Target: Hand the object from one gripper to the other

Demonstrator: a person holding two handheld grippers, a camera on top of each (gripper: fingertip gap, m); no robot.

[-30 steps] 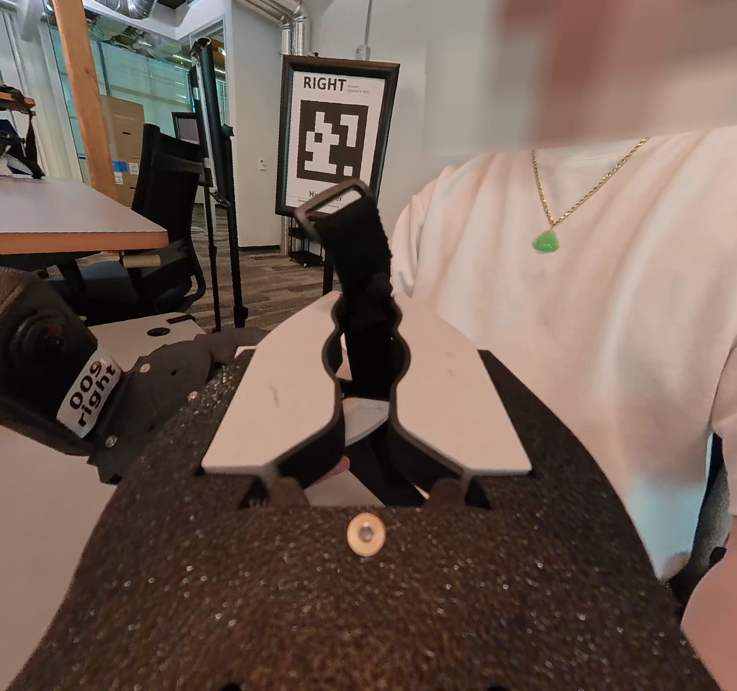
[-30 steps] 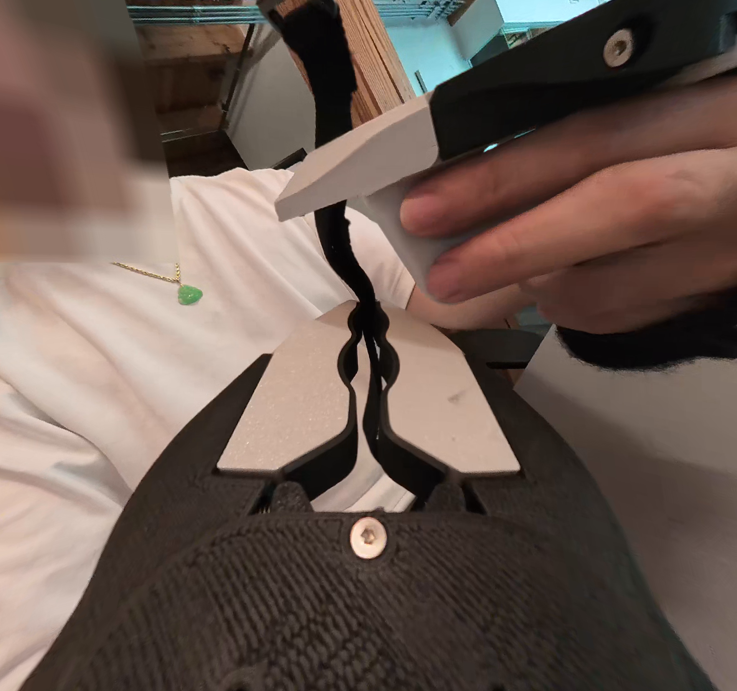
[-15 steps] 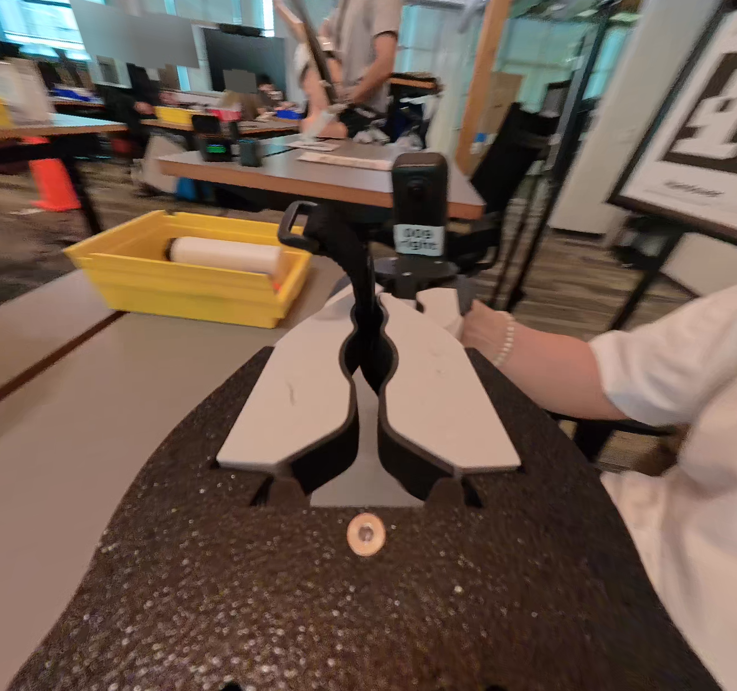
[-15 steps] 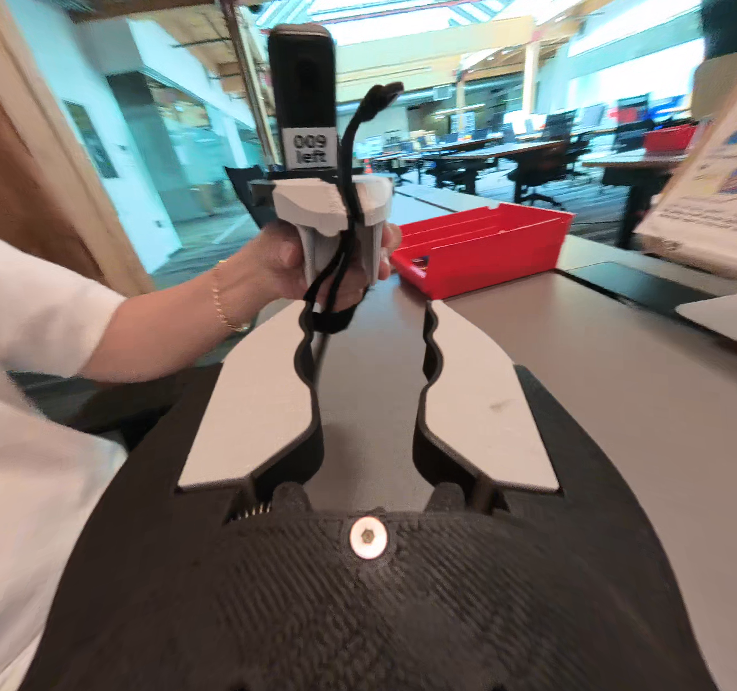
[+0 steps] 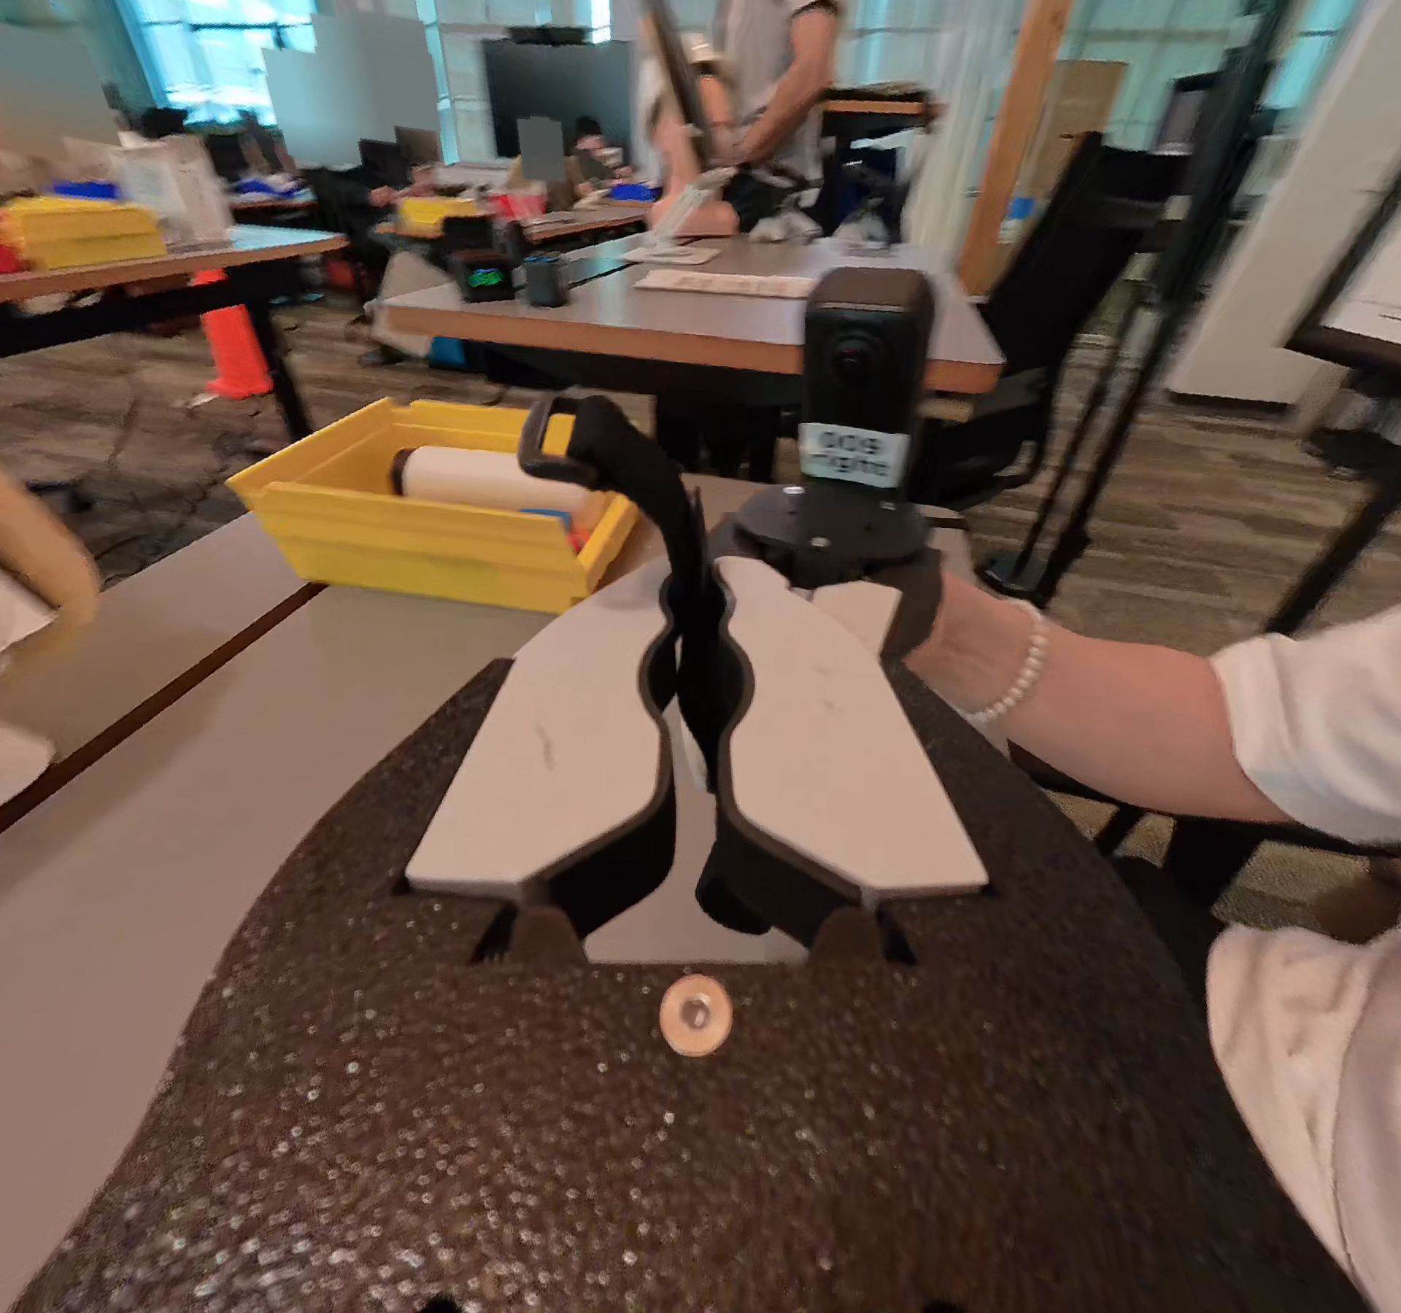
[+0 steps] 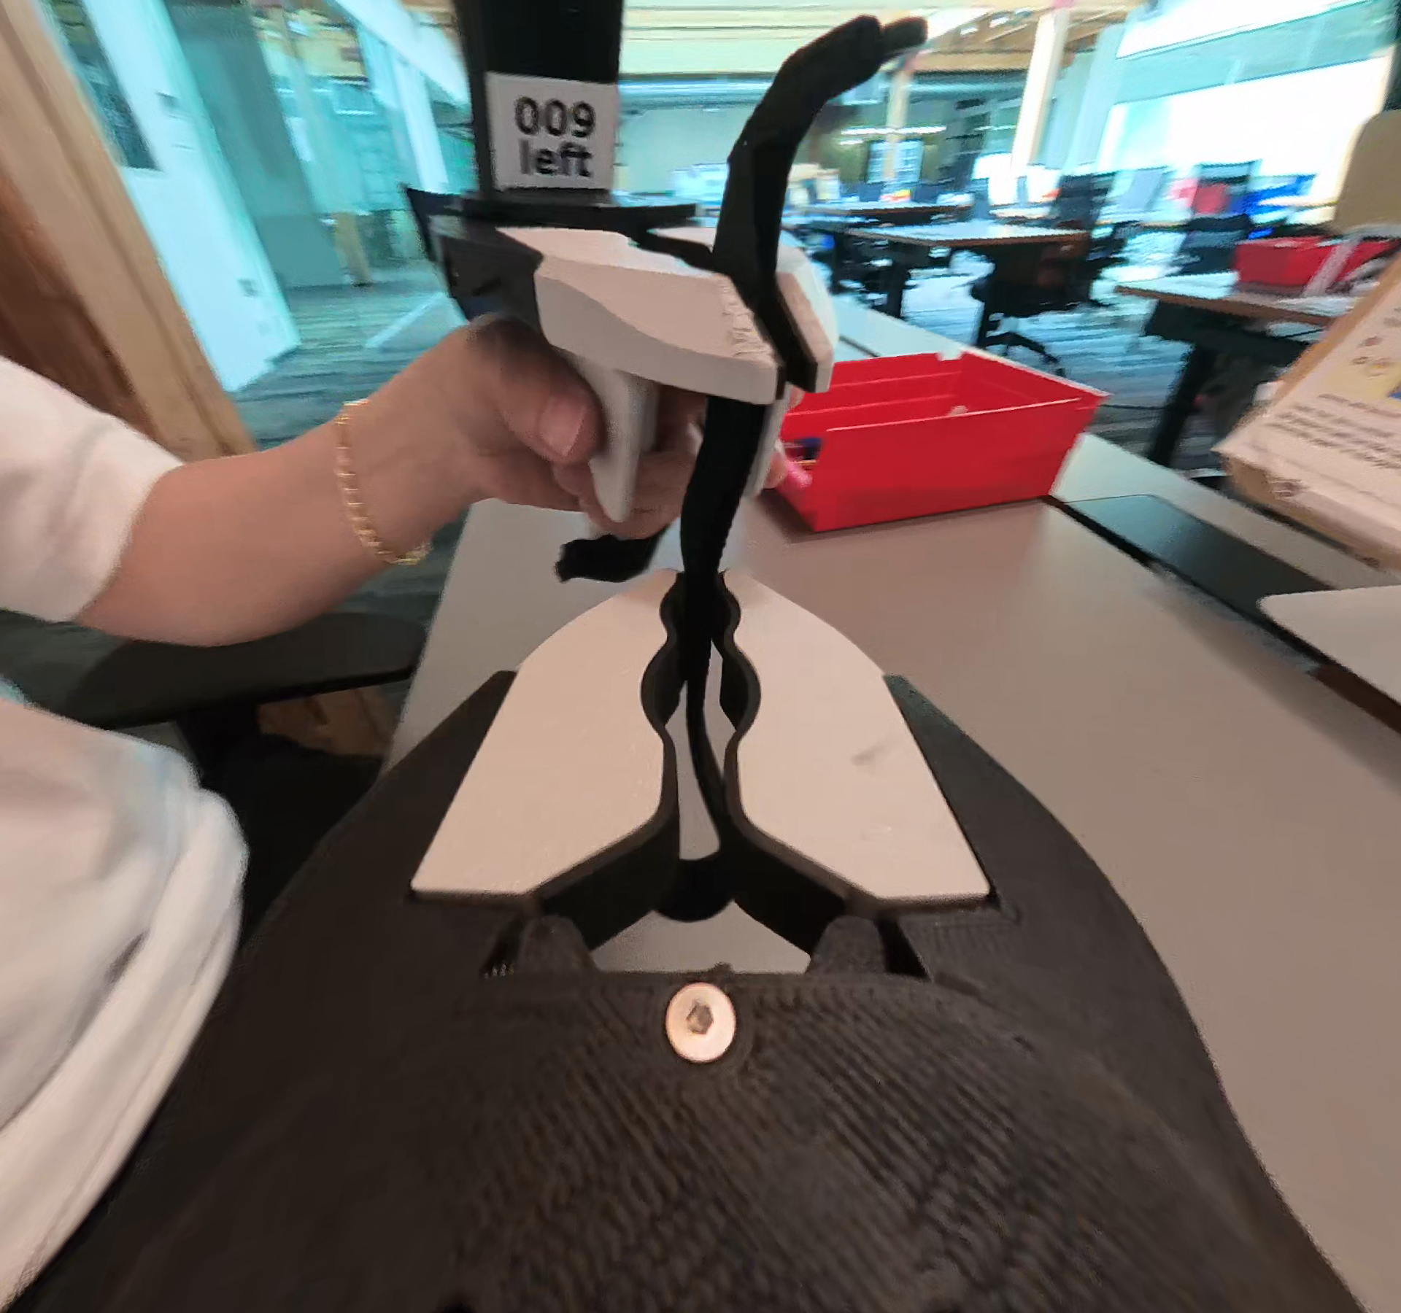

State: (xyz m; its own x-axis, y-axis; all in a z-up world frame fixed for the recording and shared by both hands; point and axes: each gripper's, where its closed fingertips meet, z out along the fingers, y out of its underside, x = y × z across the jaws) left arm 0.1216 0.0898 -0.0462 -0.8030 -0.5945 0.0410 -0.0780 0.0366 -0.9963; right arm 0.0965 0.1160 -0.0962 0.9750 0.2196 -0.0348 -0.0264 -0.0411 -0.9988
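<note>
Black strap (image 5: 682,594): narrow, soft fabric band with a flat black plastic buckle loop at its top end, bent over toward the left in the left wrist view; surface matte and slightly fuzzy. Seen edge-on in the right wrist view (image 6: 728,443), rising in a gentle curve, upper tip folded over, lower part split into two layers. Location: held above the grey table (image 5: 265,708), upright, clamped at once by both claws. Left gripper (image 5: 694,670): white fingers closed tight on the strap's middle, wavy black pads pressed to both faces. Right gripper (image 6: 701,640): fingers likewise closed on the strap's lower end, its tail running down between the pads; the same gripper visible in the left wrist view just behind the left fingertips (image 5: 826,594), camera stalk upright, held by a hand with a bead bracelet. Left gripper also visible in the right wrist view (image 6: 758,352), pinching the strap higher up, held by a hand with a chain bracelet. Containers: yellow bin (image 5: 424,541) on the table's far left, holding a white roll (image 5: 485,477) lying on its side plus small blue and red items at its right end, too small to identify; red bin (image 6: 932,428) on the table beyond the left gripper, divided inside, contents mostly hidden apart from small coloured bits at its near corner.
</note>
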